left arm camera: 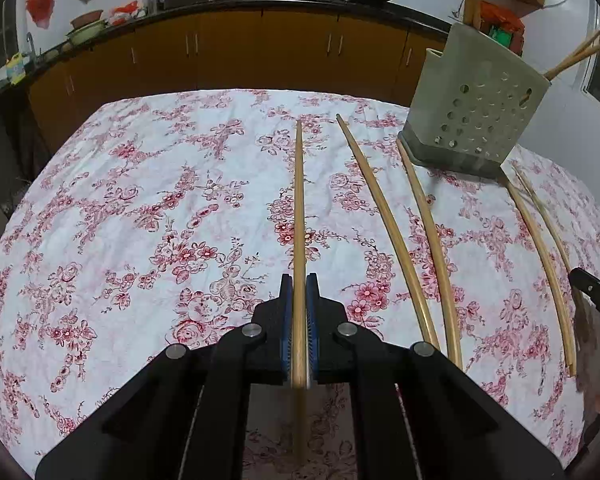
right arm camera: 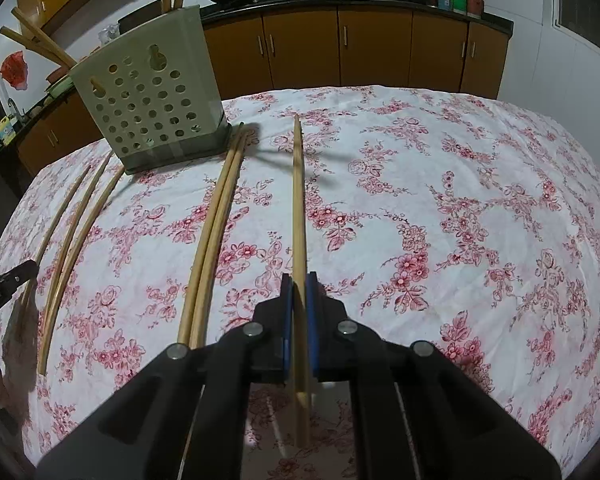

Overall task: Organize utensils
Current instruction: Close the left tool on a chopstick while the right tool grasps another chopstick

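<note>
Left chopstick: pale wood, clamped in left tool.
Right chopstick: same, clamped in right tool.
Holder: perforated, grey-green, on floral tabletop.
Loose chopsticks: lying beside holder.

A: Chopsticks?
B: Pale wood or bamboo, smooth, matt.
A: Holder nr the far edge?
B: Matt grey-green plastic w/ punched holes, darker base.
A: Tablecloth?
B: Floral-print cloth, matt, slightly creased.
A: Left gripper?
B: Matt black plastic, blue pads, shiny metal pins.
</note>
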Demonstrator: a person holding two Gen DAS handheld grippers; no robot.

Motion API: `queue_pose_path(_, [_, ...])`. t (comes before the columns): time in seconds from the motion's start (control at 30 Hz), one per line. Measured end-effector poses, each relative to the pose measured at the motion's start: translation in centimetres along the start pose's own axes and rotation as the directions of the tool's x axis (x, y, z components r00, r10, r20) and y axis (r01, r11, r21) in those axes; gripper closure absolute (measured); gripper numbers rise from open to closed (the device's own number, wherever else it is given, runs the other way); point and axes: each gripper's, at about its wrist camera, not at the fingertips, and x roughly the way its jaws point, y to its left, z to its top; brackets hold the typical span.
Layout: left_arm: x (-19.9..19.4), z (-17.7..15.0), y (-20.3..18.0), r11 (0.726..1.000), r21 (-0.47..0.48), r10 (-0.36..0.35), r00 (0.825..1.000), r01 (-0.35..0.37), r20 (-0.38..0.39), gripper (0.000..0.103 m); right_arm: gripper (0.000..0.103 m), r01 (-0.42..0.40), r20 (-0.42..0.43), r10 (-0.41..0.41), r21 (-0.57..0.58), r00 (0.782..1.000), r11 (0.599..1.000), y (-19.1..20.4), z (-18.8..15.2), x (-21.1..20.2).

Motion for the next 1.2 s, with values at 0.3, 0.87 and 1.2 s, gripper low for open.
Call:
queue_pose_path(0.3, [-0.27,-0.24,0.5,0.999,-0.007,-0.038,0.999,0.038,0.0,0.095,0.094,0.01,0.016,-0.01,-0.015,1.0,1.0,0.4,-0.51,-0.18])
queue_pose_path(0.87, [-0.74,-0.78,0.36,0.999,0.024,-0.028,1.0,0.029,-0.008,0.095,0.094,0.01,0.014,-0.01,-0.026,1.0,1.0,-0.23,-0.87,-0.61])
queue_pose_path(1.2, [-0.78,-0.87,0.05,0.999,0.048,-0.002,1.0,0.002,-0.009,0.095,0.094,0.01,0.013,-0.009,-0.023,1.0,1.0,-0.25,-0.98,-0.67])
